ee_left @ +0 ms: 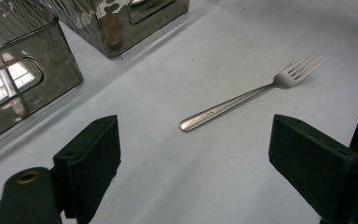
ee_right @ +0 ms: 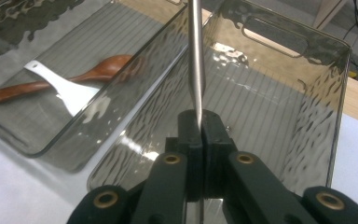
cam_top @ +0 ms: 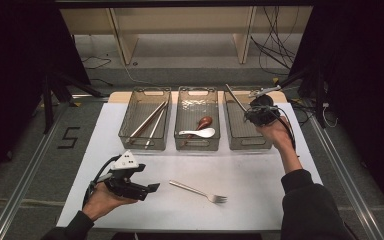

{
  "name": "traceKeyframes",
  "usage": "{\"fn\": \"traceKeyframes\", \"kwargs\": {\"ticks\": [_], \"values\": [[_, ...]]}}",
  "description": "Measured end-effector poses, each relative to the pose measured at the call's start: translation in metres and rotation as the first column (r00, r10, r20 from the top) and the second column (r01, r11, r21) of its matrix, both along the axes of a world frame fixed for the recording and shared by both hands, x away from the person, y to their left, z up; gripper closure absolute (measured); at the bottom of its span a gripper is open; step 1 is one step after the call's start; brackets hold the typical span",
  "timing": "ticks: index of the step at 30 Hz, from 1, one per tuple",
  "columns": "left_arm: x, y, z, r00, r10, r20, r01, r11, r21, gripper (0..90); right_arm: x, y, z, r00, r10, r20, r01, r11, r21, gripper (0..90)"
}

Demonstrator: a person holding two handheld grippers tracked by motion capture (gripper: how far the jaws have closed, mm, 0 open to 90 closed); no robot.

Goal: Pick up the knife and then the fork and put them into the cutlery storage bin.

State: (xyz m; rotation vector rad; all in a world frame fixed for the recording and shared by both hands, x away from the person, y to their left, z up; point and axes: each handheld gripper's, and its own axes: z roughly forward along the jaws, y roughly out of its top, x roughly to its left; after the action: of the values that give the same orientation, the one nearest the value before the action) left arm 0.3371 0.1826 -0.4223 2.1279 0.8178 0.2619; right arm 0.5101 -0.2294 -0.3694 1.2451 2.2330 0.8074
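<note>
A steel fork [cam_top: 198, 192] lies on the white table mat, tines to the right, just right of my left gripper [cam_top: 147, 180]. In the left gripper view the fork [ee_left: 251, 93] lies ahead of the left gripper [ee_left: 193, 158], whose jaws stand wide open with nothing between them. My right gripper [cam_top: 254, 112] hovers over the right-hand clear bin [cam_top: 240, 142]. It is shut on a slim steel utensil [cam_top: 235, 97] that sticks up and away from the pads. In the right gripper view the utensil [ee_right: 196, 56] rises from the right gripper [ee_right: 200, 126]; its working end is hidden.
Three clear bins stand in a row at the back of the mat. The left bin [cam_top: 130, 127] holds chopsticks [cam_top: 147, 120]. The middle bin [cam_top: 180, 135] holds a wooden spoon [ee_right: 74, 77] and a white spoon [cam_top: 200, 133]. The mat's edges drop to a grey floor.
</note>
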Motion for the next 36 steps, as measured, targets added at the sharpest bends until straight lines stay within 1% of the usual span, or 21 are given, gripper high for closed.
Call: {"fn": "traceKeyframes", "kwargs": {"ticks": [10, 16, 24, 27, 32, 36], "values": [[-0.001, 0.000, 0.002, 1.0000, 0.001, 0.004, -0.001, 1.0000, -0.008, 16.3, 0.012, 0.003, 0.000, 0.9995, -0.029, -0.013, 0.029, 1.000, 0.002, 89.2], [-0.002, 0.001, 0.003, 0.9999, 0.005, 0.011, -0.005, 0.9997, -0.023, 16.3, 0.017, 0.003, -0.001, 0.9986, -0.048, -0.024, 0.048, 0.999, 0.007, 89.2], [-0.003, 0.002, 0.004, 0.9998, 0.010, 0.018, -0.009, 0.9990, -0.043, 16.3, 0.024, 0.003, -0.006, 0.9969, -0.068, -0.039, 0.068, 0.998, 0.001, 89.2], [-0.003, 0.002, 0.004, 0.9998, 0.002, 0.018, -0.002, 0.9994, -0.035, 16.3, 0.027, 0.001, -0.007, 0.9959, -0.080, -0.043, 0.080, 0.997, 0.001, 89.2], [-0.003, 0.001, 0.004, 0.9998, 0.003, 0.018, -0.003, 0.9992, -0.041, 16.3, 0.033, -0.001, -0.009, 0.9939, -0.097, -0.052, 0.097, 0.995, -0.002, 89.2], [-0.002, 0.001, 0.004, 0.9998, -0.001, 0.018, 0.002, 0.9993, -0.036, 16.3, 0.037, -0.001, -0.013, 0.9913, -0.116, -0.063, 0.116, 0.993, -0.006, 89.1]]}}
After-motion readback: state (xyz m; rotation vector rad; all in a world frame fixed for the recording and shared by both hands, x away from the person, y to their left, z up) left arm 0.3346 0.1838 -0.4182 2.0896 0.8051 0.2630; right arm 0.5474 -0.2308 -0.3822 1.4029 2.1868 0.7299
